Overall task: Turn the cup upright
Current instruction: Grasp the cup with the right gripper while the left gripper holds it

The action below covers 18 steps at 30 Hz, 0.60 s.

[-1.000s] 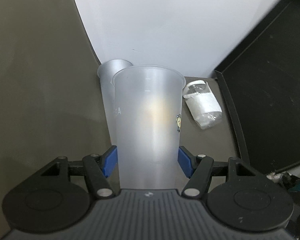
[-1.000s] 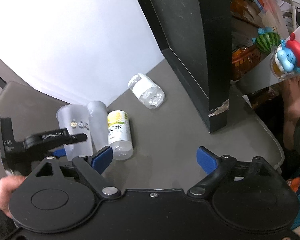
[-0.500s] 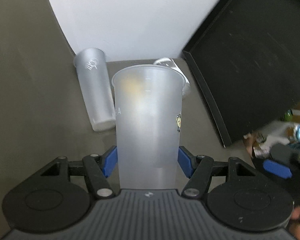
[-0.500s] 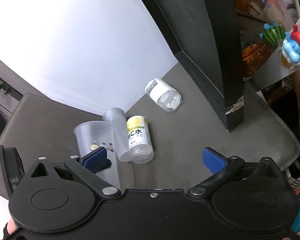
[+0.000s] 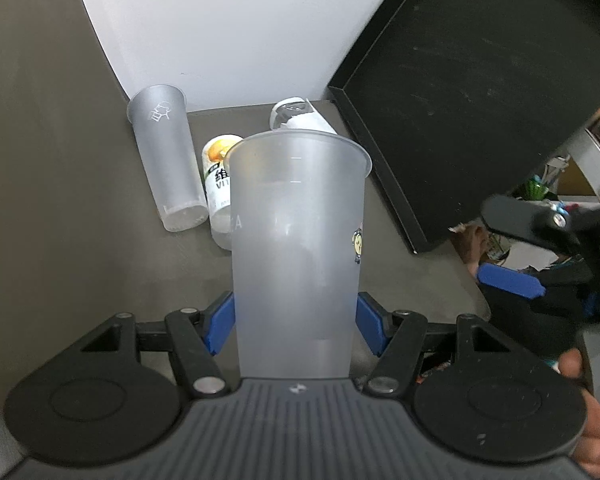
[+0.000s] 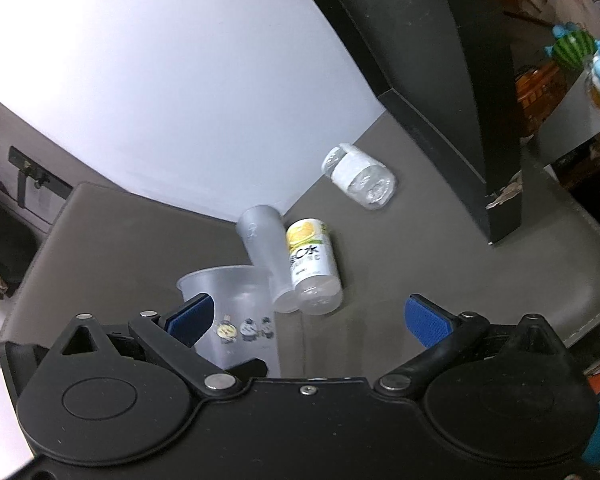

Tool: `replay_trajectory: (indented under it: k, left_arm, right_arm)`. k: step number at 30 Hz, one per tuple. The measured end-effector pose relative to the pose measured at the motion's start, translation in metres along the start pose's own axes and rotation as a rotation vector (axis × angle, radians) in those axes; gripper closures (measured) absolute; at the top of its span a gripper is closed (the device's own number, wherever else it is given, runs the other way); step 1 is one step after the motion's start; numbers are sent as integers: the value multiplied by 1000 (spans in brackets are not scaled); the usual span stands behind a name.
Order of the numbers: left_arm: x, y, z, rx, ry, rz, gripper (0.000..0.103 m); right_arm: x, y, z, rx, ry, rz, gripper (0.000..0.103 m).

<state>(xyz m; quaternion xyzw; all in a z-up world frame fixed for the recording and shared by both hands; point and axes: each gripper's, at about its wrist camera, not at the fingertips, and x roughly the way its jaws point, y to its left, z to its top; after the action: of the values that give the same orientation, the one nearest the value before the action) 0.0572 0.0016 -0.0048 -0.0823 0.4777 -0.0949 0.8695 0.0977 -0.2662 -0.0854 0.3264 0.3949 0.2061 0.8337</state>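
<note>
A frosted clear plastic cup [image 5: 296, 248] with small cartoon prints stands mouth-up between my left gripper's [image 5: 296, 322] blue pads, which are shut on its lower wall. It also shows in the right wrist view [image 6: 232, 312], low at the left, upright. My right gripper [image 6: 308, 318] is open and empty, above the table to the cup's right; it appears in the left wrist view [image 5: 512, 280] at the right edge.
A second frosted cup [image 5: 166, 160] lies on its side beside a lying yellow-labelled bottle [image 6: 310, 262]. A white-labelled clear bottle [image 6: 358, 178] lies farther back. A black panel [image 5: 480, 92] stands to the right, a white wall behind. The grey table's edge [image 6: 588, 280] is at right.
My left gripper has drawn back with the cup, so the lying cup and yellow bottle show behind it. My right gripper has risen and tilted, now looking down on the cup.
</note>
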Motion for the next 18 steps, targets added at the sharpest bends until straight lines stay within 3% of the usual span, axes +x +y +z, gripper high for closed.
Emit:
replay_trajectory:
  k: [18]
  left_arm:
    - [-28, -24, -40, 111, -2, -101, 39]
  right_arm:
    - [17, 24, -21, -2, 133, 170, 0]
